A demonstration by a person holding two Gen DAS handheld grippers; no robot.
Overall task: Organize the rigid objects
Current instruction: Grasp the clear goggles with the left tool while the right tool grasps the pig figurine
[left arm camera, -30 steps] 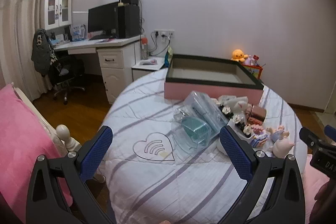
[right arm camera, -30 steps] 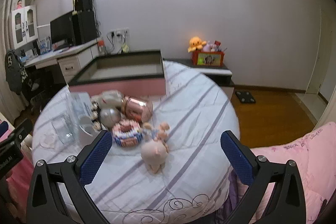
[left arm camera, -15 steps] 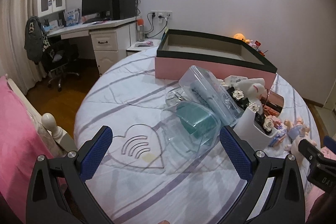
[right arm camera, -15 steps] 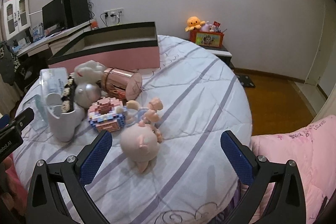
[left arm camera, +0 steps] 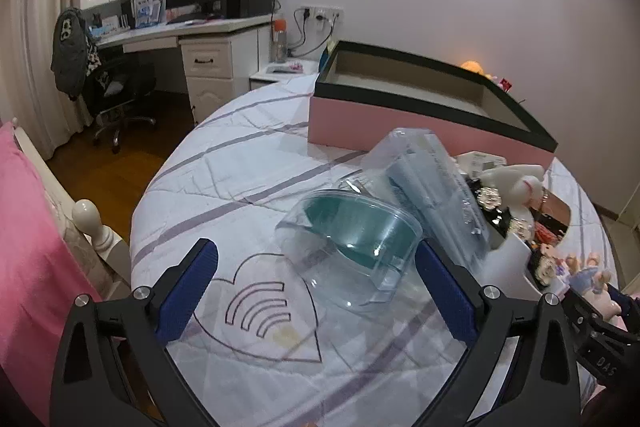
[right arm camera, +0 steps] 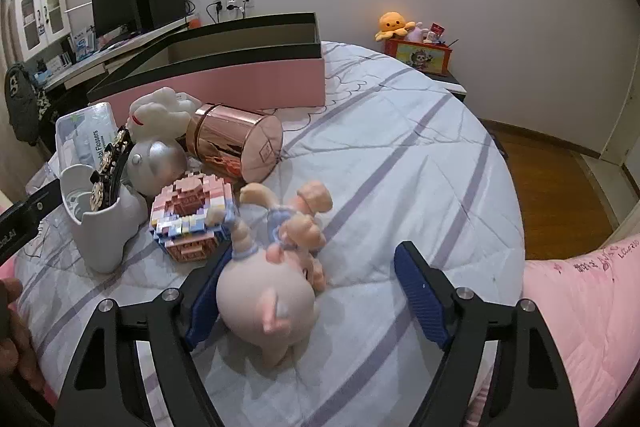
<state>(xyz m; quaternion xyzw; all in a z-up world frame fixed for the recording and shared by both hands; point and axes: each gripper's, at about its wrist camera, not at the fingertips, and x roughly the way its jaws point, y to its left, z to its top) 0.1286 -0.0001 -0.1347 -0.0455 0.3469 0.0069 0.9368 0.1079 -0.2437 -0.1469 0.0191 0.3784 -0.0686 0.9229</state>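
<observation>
In the left wrist view, the left gripper (left arm camera: pixel 316 287) stands wide open at the bottom of the frame with nothing held, a clear plastic tub (left arm camera: pixel 352 247) with a teal inside lying on the striped bedspread (left arm camera: pixel 224 171) between and just beyond its fingertips, and the pink box (left arm camera: pixel 400 123) sits upper right of centre. In the right wrist view, the white cup (right arm camera: pixel 100 223) stands at the left, the block model (right arm camera: pixel 192 219) and rose-gold tin (right arm camera: pixel 236 143) near centre. The right gripper (right arm camera: pixel 308 291) is closing around the pig doll (right arm camera: pixel 268 299), whose round head lies between the jaws, against the left pad but clear of the right one.
</observation>
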